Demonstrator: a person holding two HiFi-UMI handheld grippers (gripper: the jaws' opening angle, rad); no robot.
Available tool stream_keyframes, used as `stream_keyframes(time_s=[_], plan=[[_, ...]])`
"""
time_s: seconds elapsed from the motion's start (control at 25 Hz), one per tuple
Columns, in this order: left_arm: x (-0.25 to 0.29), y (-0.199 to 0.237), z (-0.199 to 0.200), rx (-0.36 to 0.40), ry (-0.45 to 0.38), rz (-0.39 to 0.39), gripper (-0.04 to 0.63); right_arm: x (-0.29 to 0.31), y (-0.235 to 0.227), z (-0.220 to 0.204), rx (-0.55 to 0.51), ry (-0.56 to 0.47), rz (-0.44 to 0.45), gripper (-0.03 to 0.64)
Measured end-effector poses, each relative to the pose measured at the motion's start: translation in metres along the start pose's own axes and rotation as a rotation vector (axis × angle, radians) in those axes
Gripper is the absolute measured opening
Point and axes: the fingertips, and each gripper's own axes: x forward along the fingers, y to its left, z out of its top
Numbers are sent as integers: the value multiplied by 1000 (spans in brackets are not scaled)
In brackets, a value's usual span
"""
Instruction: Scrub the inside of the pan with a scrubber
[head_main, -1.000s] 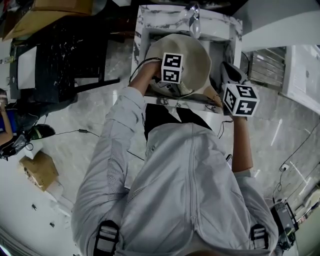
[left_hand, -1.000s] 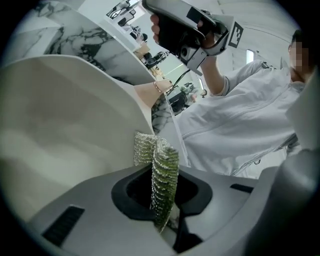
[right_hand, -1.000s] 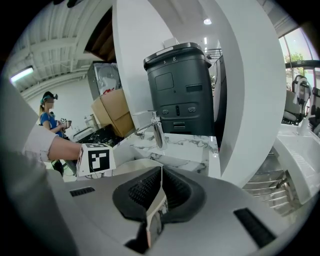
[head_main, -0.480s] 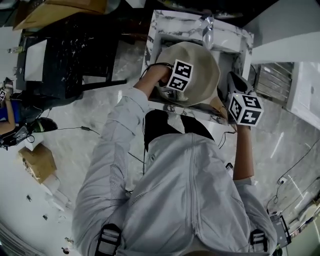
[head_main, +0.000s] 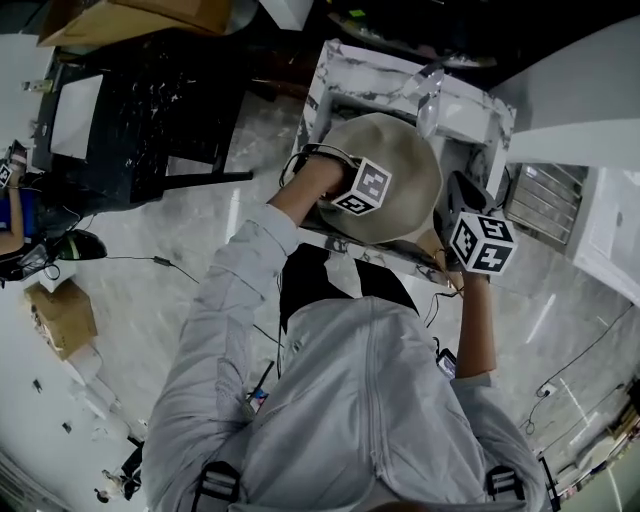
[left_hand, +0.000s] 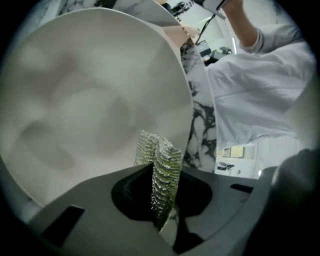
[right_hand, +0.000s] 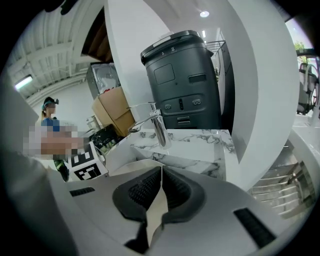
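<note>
The mesh scrubber (left_hand: 165, 162) is pinched upright in the left gripper (left_hand: 162, 195), its folded edge presented to the inside of the cream pan (left_hand: 90, 100). The pan is held tilted over the marble sink (head_main: 470, 105), its 4 o'clock rim clamped by the right gripper (right_hand: 160, 197), apparently for steadiness.

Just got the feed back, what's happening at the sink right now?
A person stands at the marble sink with the pale pan tilted up over it. The left gripper is shut on a mesh scrubber, whose tip points into the pan's inside. The right gripper is shut on a thin pale piece, apparently the pan's handle, steadying it. Scrubbing looks under way.
</note>
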Motion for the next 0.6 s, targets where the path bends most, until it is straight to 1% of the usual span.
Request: stream_keyframes(time_s=[0.12, 0.28, 0.36, 0.44, 0.6], plan=[[4, 18, -13, 33, 106, 122, 66, 4, -1, 0, 8, 5, -1, 36], [3, 43, -27, 44, 214, 261, 66, 9, -6, -3, 21, 13, -7, 37], [2, 52, -32, 20, 224, 299, 66, 10, -6, -5, 25, 16, -6, 37], [-3, 58, -35, -21, 214, 332, 66, 11, -4, -6, 26, 20, -4, 37], [-16, 85, -40, -90, 177, 462, 67, 13, 0, -6, 25, 20, 1, 37]])
